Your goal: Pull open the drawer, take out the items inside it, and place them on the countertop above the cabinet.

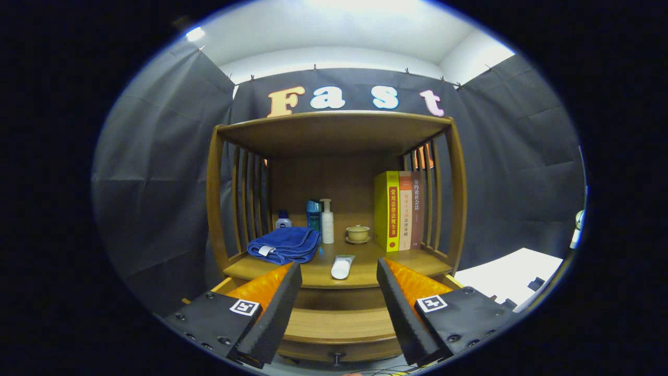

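Facing a wooden cabinet (334, 156) with slatted sides and a flat roof, the gripper (339, 313) hangs in front of it with its two fingers (276, 313) spread wide apart, holding nothing. Between the fingers and a little below them is the wooden drawer (339, 326), which stands pulled out toward the camera; a small dark knob (336, 358) shows on its front, low between the fingertips. What lies inside the drawer I cannot tell, because its inner part is hidden from this angle. Just beyond the fingers is the wooden tabletop (365, 271) of the cabinet. On it, near the front edge and between the two fingers, lies a white squeeze tube (342, 266) on its side. To the left of the tube rests a folded blue towel (284, 244). Behind the towel stand a small white and blue bottle (283, 220), a teal bottle (313, 213) and a white pump bottle (327, 222), all upright and near to each other. To the right of the pump bottle sits a small beige lidded cup on a saucer (358, 234). Beside it, against the right slats, stand three upright books (399, 209): a thick yellow one, an orange and white one, and a dark red one, touching each other.
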A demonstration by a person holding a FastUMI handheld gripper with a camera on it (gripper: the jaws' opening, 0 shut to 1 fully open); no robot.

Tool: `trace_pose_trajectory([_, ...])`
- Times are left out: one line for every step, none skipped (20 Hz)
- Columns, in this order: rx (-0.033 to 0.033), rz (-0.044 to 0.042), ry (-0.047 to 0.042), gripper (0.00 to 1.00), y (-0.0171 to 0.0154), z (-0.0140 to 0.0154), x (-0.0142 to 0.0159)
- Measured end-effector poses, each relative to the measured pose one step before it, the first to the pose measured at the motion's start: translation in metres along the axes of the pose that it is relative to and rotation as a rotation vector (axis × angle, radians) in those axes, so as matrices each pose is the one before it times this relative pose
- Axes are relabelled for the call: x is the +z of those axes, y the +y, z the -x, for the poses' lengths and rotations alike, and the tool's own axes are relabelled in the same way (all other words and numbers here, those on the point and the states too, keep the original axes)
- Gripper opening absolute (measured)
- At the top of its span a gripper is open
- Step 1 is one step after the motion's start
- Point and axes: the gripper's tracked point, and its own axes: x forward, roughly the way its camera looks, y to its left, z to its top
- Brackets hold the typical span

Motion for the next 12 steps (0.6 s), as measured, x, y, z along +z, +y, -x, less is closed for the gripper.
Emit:
trace_pose_trajectory([-0.00492,-0.00512,-0.00497,0.94,-0.00008,0.00613,-0.00772])
trace_pose_trajectory([0.01217,-0.00246,-0.02235,0.94,0.00373,0.0023,-0.00035])
trace_pose_trajectory([-0.00373,0.00045,-0.02053,0.94,0.00025,0.0039,-0.00114])
trace_pose_trajectory([-0.00894,0.00597,-0.0154,0.94,-0.00412,0.00381,-0.00326])
trace_pose_trajectory([-0.00753,0.00148,-0.0081,0.94,-0.00152,0.00268,-0.00362])
trace_pose_trajectory([0.00735,0.00085,0.00042,0.94,0.00202,0.002,-0.00284])
trace_pose_trajectory([0.00873,0.00304,0.00324,0.94,0.00186,0.00152,-0.002])
trace_pose_trajectory([-0.00215,-0.00112,0.00009,0.94,-0.00149,0.00055,-0.0003])
trace_pose_trajectory([0.00012,-0.0041,-0.00132,0.94,-0.0002,0.00209,-0.00175])
trace_pose_trajectory([0.00095,-0.00982,-0.0069,0.94,0.00109,0.0013,-0.00374])
trace_pose_trajectory([-0.01113,-0.01477,0.00176,0.94,-0.00114,0.00273,-0.00876])
trace_pose_trajectory([-0.00714,-0.01655,0.00431,0.94,0.0005,0.00358,-0.01073])
